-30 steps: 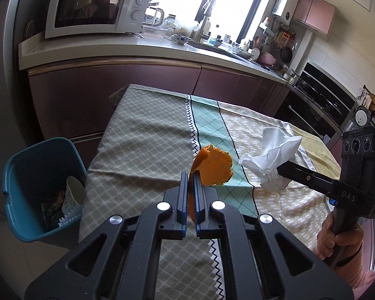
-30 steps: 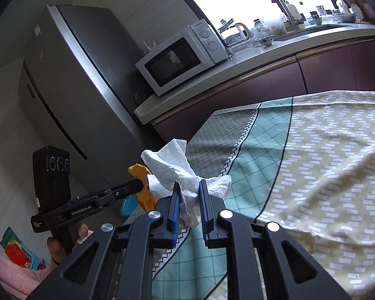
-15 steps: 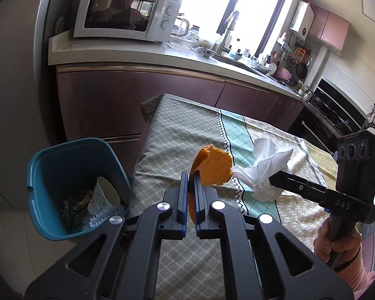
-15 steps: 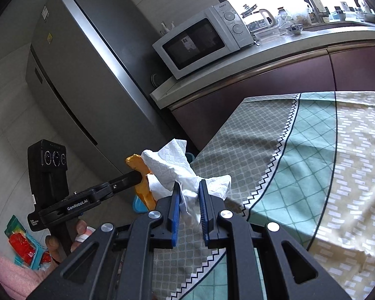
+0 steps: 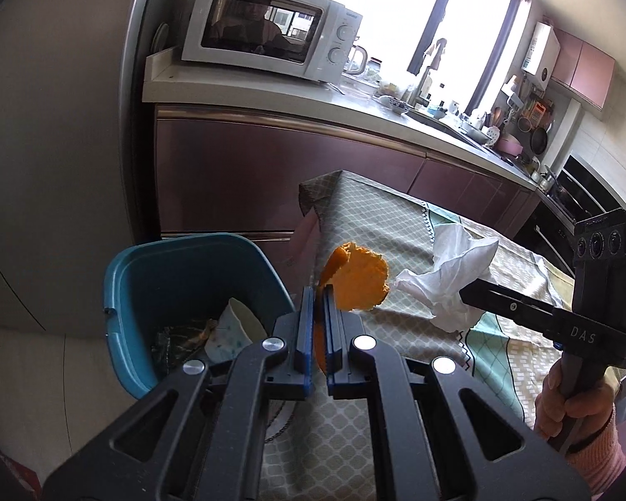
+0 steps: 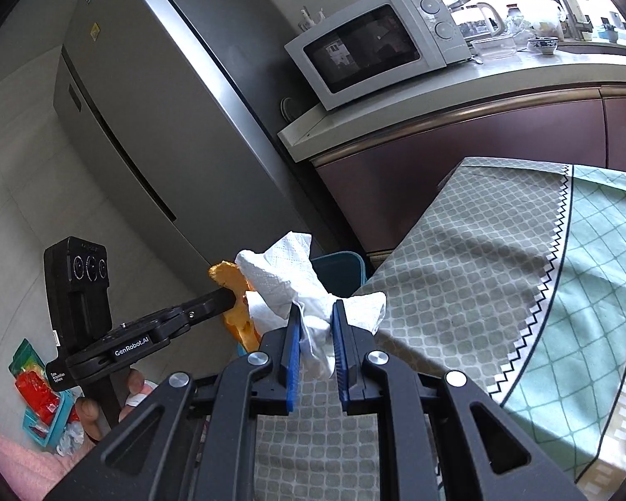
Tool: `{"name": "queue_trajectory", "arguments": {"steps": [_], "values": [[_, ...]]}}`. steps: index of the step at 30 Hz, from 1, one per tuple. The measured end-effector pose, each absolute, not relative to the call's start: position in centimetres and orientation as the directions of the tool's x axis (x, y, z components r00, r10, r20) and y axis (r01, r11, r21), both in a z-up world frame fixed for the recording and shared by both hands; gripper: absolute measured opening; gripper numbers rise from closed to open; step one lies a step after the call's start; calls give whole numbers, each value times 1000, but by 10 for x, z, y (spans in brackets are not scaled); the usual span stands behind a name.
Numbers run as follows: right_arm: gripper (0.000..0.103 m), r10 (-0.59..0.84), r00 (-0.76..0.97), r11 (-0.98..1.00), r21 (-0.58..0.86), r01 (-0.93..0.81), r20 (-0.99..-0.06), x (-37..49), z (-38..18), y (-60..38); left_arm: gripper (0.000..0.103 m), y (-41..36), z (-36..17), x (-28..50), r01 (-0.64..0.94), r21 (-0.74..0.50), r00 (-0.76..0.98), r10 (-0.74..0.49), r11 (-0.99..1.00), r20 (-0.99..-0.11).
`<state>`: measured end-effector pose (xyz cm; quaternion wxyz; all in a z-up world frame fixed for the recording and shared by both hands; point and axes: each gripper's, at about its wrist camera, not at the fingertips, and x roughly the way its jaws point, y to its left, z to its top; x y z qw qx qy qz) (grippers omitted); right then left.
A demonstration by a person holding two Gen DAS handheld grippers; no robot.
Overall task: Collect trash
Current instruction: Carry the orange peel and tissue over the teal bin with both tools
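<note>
**Peel and tissue both pinched, bin just below**

Orange peel clamped tight in the left tongs, sticking up and out past the tips, hanging right at the desk's corner beside the bin's rim. Crumpled white tissue squeezed in the right tongs, a wad bulging between the blue pads and the rest fanning out above. Tissue just beside the peel, both in the air, not resting on anything.

Teal trash bin on the floor, tucked against the end of the desk. Already in there: a white paper cup tipped on its side plus some dark scraps, hard to make out.

Desk covered in a patterned cloth, grey-green lattice at this end, then a zigzag strip and a mint panel further along.

Right hand wrapped round its handle, pink sleeve at the wrist. Left hand gripping the other handle, seen from the right wrist view.

Behind: maroon cabinets, pale kitchen counter with a white microwave, a kettle next to it, grey fridge off to the side, bright window over the sink.
</note>
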<state>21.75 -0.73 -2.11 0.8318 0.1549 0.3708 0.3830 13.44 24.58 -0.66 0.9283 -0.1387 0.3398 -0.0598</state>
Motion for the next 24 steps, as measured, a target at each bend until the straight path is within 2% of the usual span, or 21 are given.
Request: {"name": "queue_trajectory", "arguments": {"steps": [24], "values": [[13, 752, 343, 646, 524, -555, -563, 246, -37, 60, 5, 300, -20, 141, -106, -300, 770, -112, 948, -628]]}}
